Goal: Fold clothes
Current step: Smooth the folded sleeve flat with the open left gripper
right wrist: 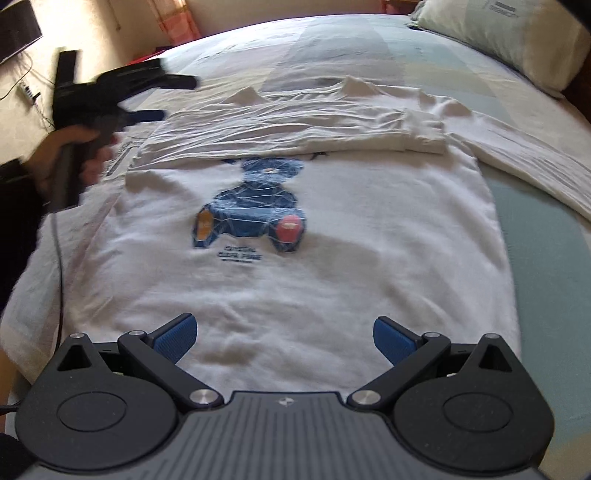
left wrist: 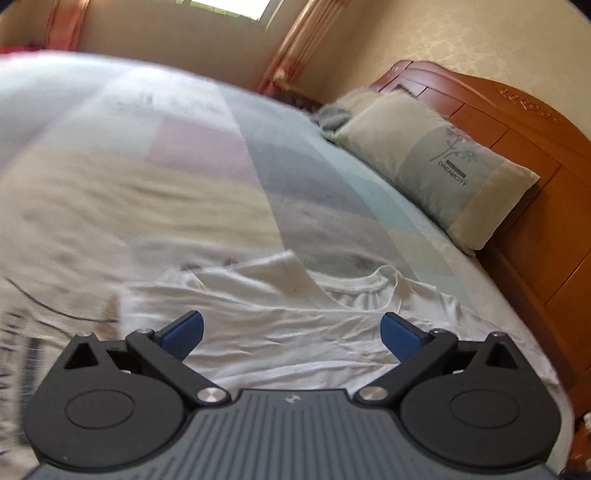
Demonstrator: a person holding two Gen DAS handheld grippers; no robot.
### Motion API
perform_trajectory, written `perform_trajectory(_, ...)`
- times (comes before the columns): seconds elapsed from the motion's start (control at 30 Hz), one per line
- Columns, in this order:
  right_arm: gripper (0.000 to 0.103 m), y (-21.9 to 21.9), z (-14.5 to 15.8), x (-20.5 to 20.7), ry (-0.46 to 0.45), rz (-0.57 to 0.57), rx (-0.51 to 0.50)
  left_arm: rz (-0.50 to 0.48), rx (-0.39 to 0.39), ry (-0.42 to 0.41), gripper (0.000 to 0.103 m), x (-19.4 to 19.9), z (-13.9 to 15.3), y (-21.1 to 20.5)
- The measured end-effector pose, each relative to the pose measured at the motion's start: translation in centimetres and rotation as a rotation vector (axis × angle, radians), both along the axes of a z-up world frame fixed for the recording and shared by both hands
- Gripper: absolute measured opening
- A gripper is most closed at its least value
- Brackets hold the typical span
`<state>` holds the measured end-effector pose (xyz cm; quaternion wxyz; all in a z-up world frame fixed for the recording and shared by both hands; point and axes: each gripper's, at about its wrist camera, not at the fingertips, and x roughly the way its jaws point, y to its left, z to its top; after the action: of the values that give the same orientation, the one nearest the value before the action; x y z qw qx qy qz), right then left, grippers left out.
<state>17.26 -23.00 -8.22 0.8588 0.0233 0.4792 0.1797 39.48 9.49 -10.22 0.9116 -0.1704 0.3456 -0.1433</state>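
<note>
2 gaping grippers over sweatshirt [right wrist: 332, 258]

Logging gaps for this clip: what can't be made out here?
- Bear print: head hidden under the folded sleeve, right wrist view.
- Caption below the print: blurred, unreadable.
- Left tool: motion-blurred in the right view.
- Bedspread: left half smeared, left wrist view.

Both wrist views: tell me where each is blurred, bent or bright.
Left wrist view: motion blur smears the bedspread on the left, while the pillow stays fairly sharp; fisheye bends the headboard; the window is bright. Right wrist view: the left gripper and hand are blurred; the white sweatshirt is slightly soft, its bear print readable; the bed edge curves.
</note>
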Motion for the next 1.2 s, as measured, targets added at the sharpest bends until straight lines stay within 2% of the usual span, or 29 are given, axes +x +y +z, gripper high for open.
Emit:
perform_trajectory(0.1, 0.103, 0.0, -0.7, 0.2, 0.02, 0.0, -0.007, 0.069, 0.079, 0.05, 0.1, 0.3, -2.2, 0.6)
perform_trajectory(0.2, 0.103, -0.4, -1.4, 0.4, 0.043, -0.008, -0.009, 0.092, 0.056, 0.018, 0.1, -1.6, -1.8, 2.1)
perform_trajectory(0.3, 0.103, -0.5, -1.7, 0.6, 0.044, -0.004, -0.006, 0.112, -0.033, -0.03, 0.1, -3.0, -0.8, 4.2)
perform_trajectory(0.4, 0.103, -0.6, -1.8, 0.9, 0.042, -0.005, -0.003, 0.139, -0.154, -0.012, 0.099, -2.8, -1.0, 6.9)
perform_trajectory(0.43, 0.103, -0.6, -1.8, 0.9, 0.04, -0.007, 0.001, 0.152, -0.17, -0.015, 0.098, -2.7, -1.1, 7.2)
perform_trajectory(0.5, 0.103, -0.6, -1.9, 0.9, 0.033, -0.004, 0.0, 0.132, -0.194, -0.03, 0.098, -2.3, -1.1, 7.2)
perform_trajectory(0.6, 0.103, -0.4, -1.9, 0.7, 0.02, 0.017, -0.023, 0.022, -0.211, -0.034, 0.099, -1.0, -1.3, 5.6)
perform_trajectory(0.7, 0.103, 0.0, -2.0, 0.7, 0.01, 0.03, -0.049, -0.046, -0.181, -0.009, 0.1, 1.1, -1.9, 3.7)
perform_trajectory(0.8, 0.103, 0.0, -2.1, 0.5, -0.002, 0.041, -0.06, 0.041, -0.079, -0.018, 0.099, 2.2, -2.6, 2.8)
perform_trajectory(0.87, 0.103, 0.0, -2.1, 0.3, -0.013, 0.051, -0.062, 0.142, -0.017, -0.022, 0.098, 2.3, -3.2, 3.1)
perform_trajectory(0.93, 0.103, -0.2, -2.1, 0.1, -0.021, 0.058, -0.057, 0.164, -0.048, -0.031, 0.099, 1.7, -3.6, 3.7)
perform_trajectory(1.03, 0.103, -0.4, -2.1, 0.0, -0.026, 0.06, -0.048, 0.167, 0.008, -0.004, 0.099, 1.5, -2.5, 3.4)
perform_trajectory(1.07, 0.103, -0.4, -2.1, 0.1, -0.026, 0.059, -0.048, 0.163, 0.025, -0.001, 0.099, 1.4, -2.0, 3.2)
perform_trajectory(1.2, 0.103, -0.2, -2.2, 0.0, -0.033, 0.06, -0.057, 0.038, 0.05, -0.057, 0.099, 1.9, 0.0, 0.8)
